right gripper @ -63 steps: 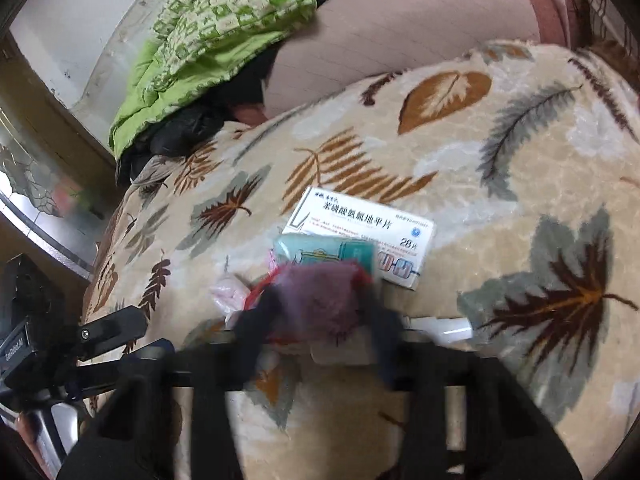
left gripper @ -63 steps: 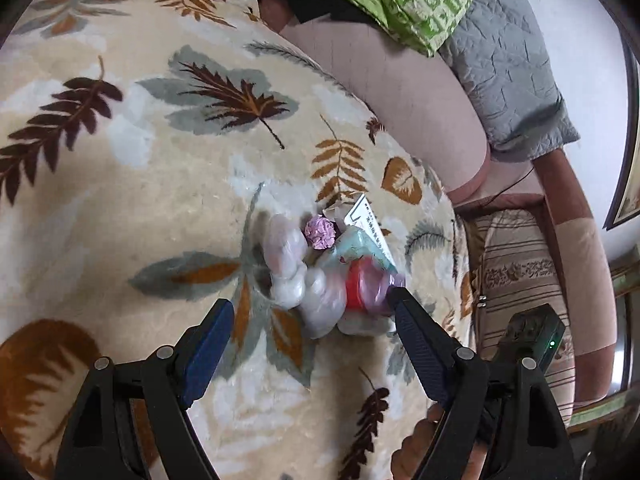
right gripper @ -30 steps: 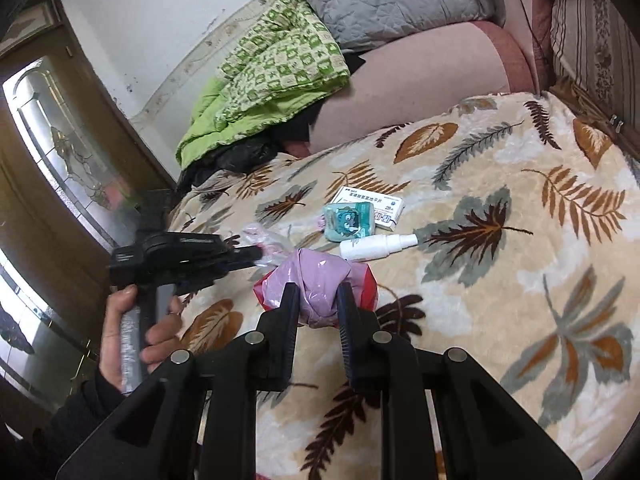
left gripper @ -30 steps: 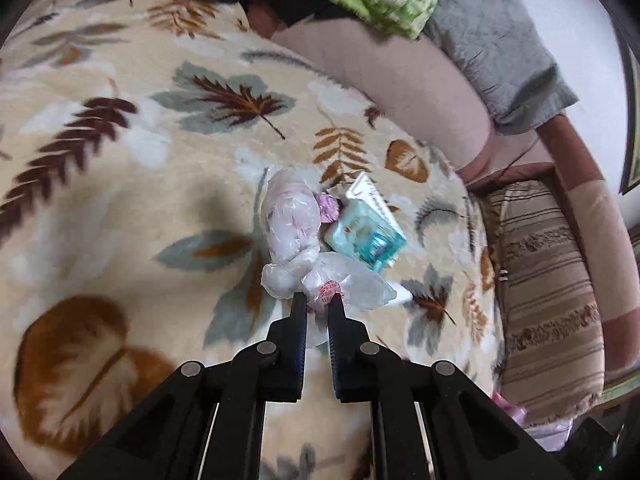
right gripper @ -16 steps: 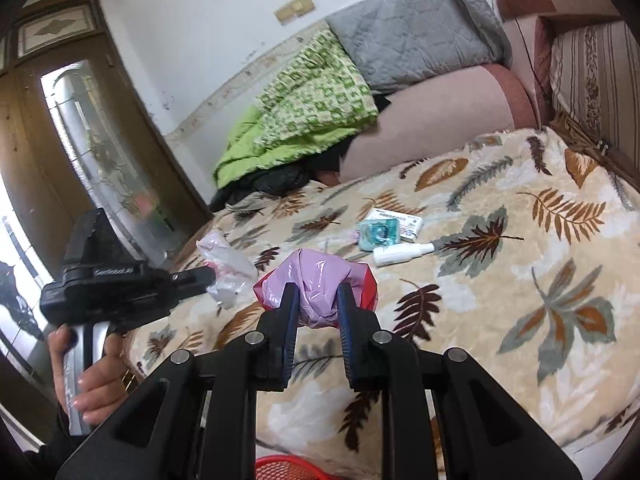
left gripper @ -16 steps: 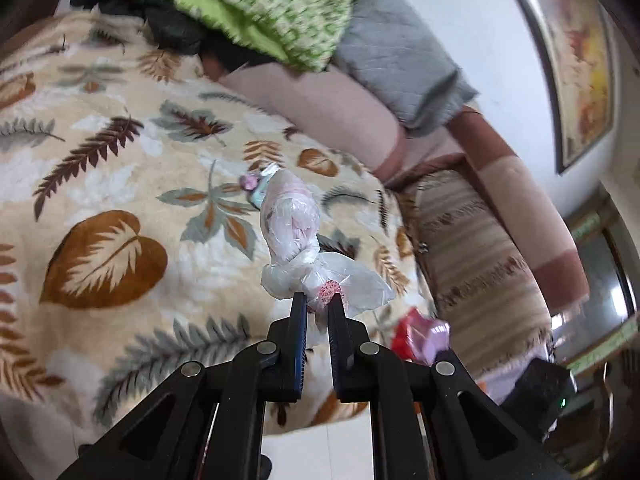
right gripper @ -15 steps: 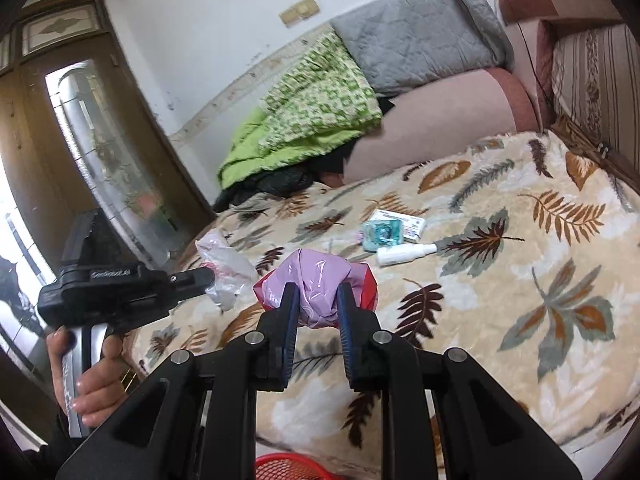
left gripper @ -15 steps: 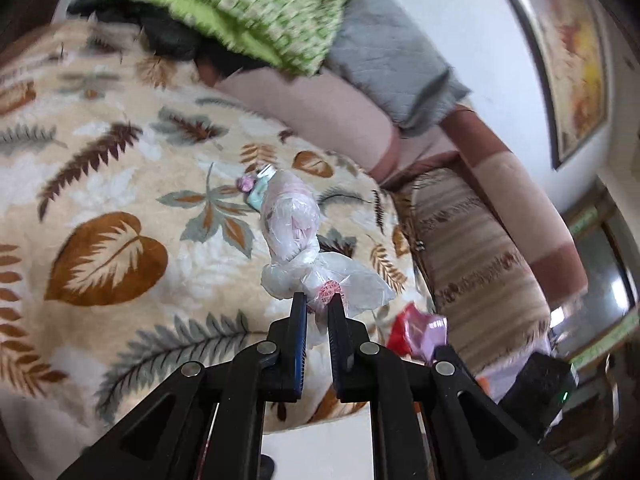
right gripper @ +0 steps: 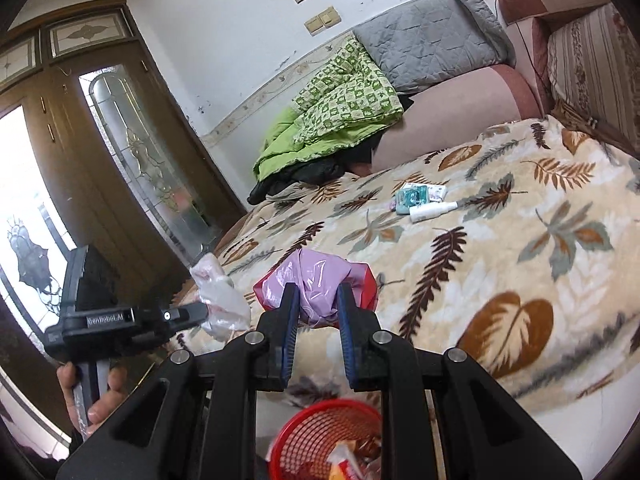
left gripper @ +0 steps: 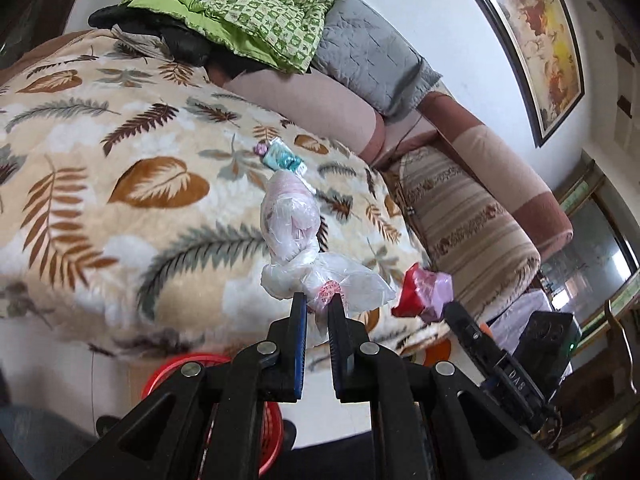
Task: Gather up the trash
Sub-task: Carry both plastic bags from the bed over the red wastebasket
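**Carrying two pieces of trash to the basket**

Clear knotted bag (left gripper: 294,232) pinched in the closed left gripper (left gripper: 317,312); pink-and-red wrapper (right gripper: 316,280) clamped in the right gripper (right gripper: 317,312), nearly shut; both off the bed (right gripper: 500,280); red basket (right gripper: 320,432) below. Advice: centre each above the rim before releasing.

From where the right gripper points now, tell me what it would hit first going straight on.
Beyond the purple and red wrapper it grips, the right gripper probably meets the leaf-patterned blanket; depth is unclear.
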`<state>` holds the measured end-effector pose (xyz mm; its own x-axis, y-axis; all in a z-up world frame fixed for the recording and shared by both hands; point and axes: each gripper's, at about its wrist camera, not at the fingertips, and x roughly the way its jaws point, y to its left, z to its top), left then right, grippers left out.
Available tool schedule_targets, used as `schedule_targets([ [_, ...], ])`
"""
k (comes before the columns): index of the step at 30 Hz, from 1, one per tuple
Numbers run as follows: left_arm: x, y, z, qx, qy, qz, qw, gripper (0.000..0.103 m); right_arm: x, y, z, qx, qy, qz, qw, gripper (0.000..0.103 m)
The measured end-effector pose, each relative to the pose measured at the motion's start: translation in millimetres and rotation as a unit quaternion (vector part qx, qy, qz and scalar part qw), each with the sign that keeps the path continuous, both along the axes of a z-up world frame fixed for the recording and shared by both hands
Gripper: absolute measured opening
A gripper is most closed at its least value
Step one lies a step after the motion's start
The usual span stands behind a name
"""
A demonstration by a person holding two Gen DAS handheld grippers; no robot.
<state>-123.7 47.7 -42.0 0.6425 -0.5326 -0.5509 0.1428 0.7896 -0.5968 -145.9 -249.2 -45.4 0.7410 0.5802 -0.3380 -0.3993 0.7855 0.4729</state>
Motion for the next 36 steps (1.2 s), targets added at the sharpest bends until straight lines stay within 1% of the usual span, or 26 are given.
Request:
schedule_targets([
  [4, -30, 1, 0, 0.002, -0.01, -0.011, 0.9999, 0.008, -22, -2, 6, 0.005, -0.005, 0.003, 1.0, 0.019],
  [8, -50, 1, -8, 0.008, 0.003, -0.018, 0.9998, 0.008, -41, 2, 7, -0.002, -0.005, 0.009, 1.0, 0.019],
  [16, -65, 1, -15, 0.02, 0.018, -0.021, 0.9994, 0.008, -52, 15, -6, -0.022, 0.01, 0.021, 0.999, 0.019],
  [25, -77, -1, -17, 0.021, 0.03, -0.028, 0.9989, 0.008, -65, 26, -3, -0.041, 0.003, 0.029, 0.999, 0.019],
  [36, -88, -2, -17, 0.028, 0.036, -0.032, 0.9984, 0.008, -68, 30, 2, -0.045, -0.002, 0.034, 0.998, 0.019],
])
